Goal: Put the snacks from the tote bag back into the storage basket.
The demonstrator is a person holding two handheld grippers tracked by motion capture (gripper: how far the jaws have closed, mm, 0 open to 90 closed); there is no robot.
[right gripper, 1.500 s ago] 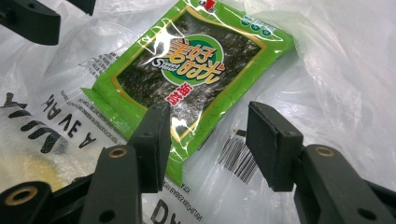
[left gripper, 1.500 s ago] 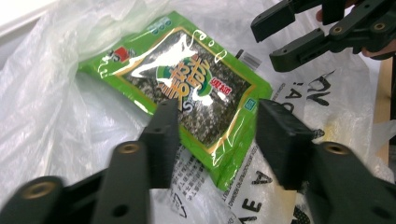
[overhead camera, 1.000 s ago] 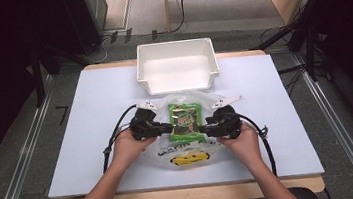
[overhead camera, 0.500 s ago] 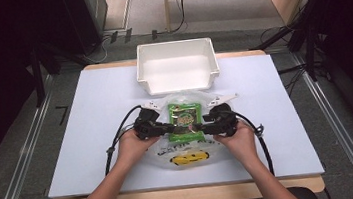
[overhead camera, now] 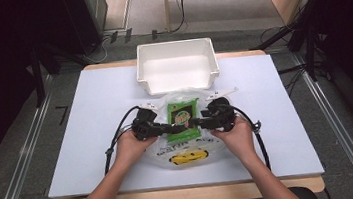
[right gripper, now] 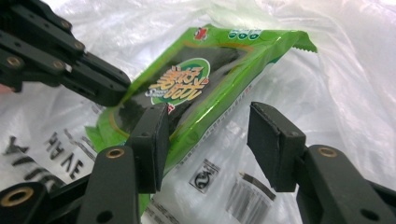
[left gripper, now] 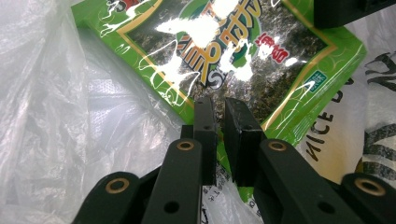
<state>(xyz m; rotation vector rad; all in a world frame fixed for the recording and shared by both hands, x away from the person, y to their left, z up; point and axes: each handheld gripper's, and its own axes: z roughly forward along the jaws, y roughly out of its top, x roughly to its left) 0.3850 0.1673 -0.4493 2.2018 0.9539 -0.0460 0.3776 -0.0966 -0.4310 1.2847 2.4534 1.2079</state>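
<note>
- Near the table's [overhead camera: 90,114] front edge, the left gripper [overhead camera: 167,127] pinches the clear plastic bag [overhead camera: 163,154] beside a green snack packet [overhead camera: 182,116].
- The right gripper [overhead camera: 198,122] is open around the packet's edge.
- A white bin [overhead camera: 179,85] sits at the far edge.

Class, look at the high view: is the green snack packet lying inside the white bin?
No. The green snack packet lies on the clear plastic bag in front of the white bin, between the two grippers.
</note>
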